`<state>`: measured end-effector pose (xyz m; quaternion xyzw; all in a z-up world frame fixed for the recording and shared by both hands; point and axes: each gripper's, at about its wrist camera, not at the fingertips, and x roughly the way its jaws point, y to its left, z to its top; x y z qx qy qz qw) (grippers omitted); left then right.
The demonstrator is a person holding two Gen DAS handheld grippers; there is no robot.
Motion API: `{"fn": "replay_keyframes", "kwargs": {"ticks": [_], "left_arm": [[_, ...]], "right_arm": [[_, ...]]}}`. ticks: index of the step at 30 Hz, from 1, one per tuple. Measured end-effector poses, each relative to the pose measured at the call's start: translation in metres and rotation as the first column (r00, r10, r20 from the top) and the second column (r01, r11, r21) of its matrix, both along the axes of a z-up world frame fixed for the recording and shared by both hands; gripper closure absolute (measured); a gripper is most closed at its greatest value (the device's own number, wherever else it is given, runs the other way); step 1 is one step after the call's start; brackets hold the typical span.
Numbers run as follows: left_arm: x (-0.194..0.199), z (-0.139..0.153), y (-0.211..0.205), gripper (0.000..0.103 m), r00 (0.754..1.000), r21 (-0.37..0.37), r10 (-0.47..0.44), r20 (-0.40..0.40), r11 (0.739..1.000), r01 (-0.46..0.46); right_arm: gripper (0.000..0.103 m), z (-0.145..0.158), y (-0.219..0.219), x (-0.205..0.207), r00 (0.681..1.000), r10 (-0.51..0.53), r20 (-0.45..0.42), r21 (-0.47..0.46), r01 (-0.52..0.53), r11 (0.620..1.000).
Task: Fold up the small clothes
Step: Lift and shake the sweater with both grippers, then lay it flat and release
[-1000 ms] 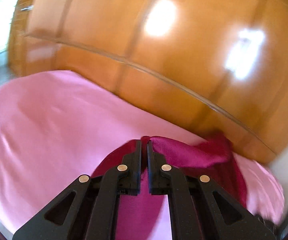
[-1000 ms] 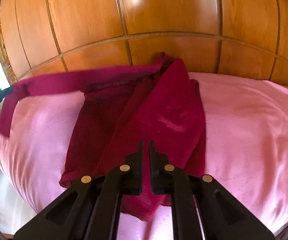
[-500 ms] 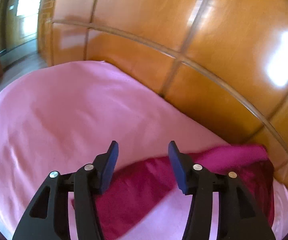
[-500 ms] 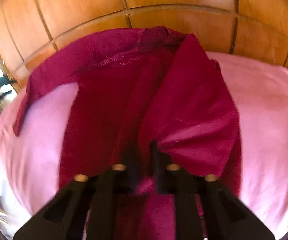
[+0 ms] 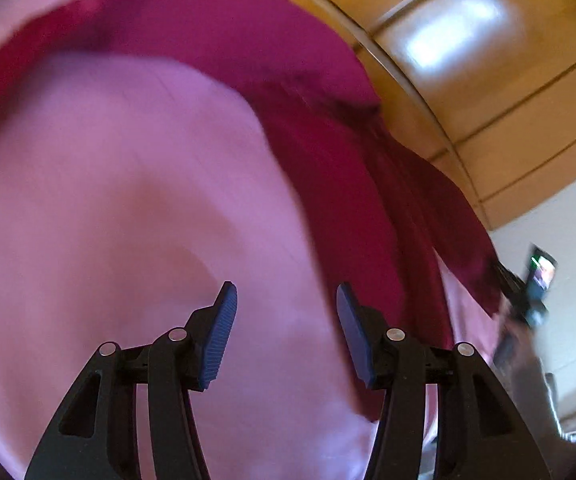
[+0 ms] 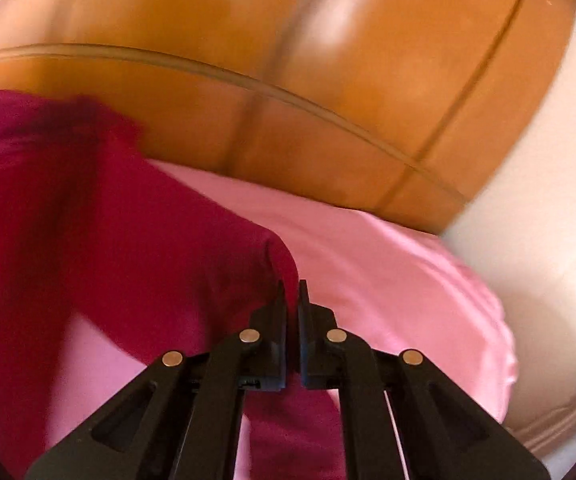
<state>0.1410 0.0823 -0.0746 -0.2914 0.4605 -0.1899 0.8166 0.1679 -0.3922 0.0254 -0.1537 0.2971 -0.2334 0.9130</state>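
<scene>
My left gripper [image 5: 286,312] stands with its jaws apart, nothing between the ribbed blue pads [image 5: 220,344]; only bare pink bedsheet [image 5: 128,220] lies under the gap. My right gripper [image 6: 291,300] has its jaws pressed together on a fold of the dark red garment [image 6: 108,240]; the cloth comes up to the tips at a creased edge and runs on beneath the fingers toward the near side.

Left wrist view: the garment [image 5: 328,184] lies as a long band on the sheet, running from the far left across the far side and down the right, where it passes just beside my right-hand finger. The view is blurred. At the right edge a dark device with a small lit screen [image 5: 542,276] shows, which I take for my other gripper, though blur prevents certainty.

Right wrist view: the garment fills the left half, draped and rising from the sheet [image 6: 388,260], with a patch of pink showing under it at near left. The sheet extends to the right and ends at a rumpled edge.

Beyond the bed stands a glossy wooden panelled headboard [image 6: 328,80] with window glare on it. A pale wall [image 6: 548,200] sits at far right.
</scene>
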Motion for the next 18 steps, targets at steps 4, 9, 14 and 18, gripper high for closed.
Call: {"fn": "replay_keyframes", "kwargs": {"ticks": [4,9,14,18], "left_arm": [[-0.007,-0.010,-0.017,0.053,0.999,-0.092,-0.019,-0.027,0.996,0.016],[-0.002,-0.016,-0.043,0.062,0.996,-0.143,-0.077,-0.044,0.987,0.070],[0.006,-0.018,-0.062,0.065,0.994,-0.145,-0.097,-0.053,0.986,0.089],[0.006,-0.018,-0.065,0.095,0.994,-0.111,-0.080,-0.068,0.991,0.072]], "right_arm": [[0.065,0.008,-0.037,0.017,0.996,-0.080,0.030,0.110,0.076,0.991],[0.062,-0.002,-0.010,-0.023,0.990,0.141,0.033,0.433,-0.141,0.890],[0.062,-0.065,0.036,-0.069,0.908,0.419,-0.023,0.779,-0.246,0.577],[0.062,-0.090,0.063,-0.081,0.890,0.456,-0.025,0.799,-0.256,0.544]]}}
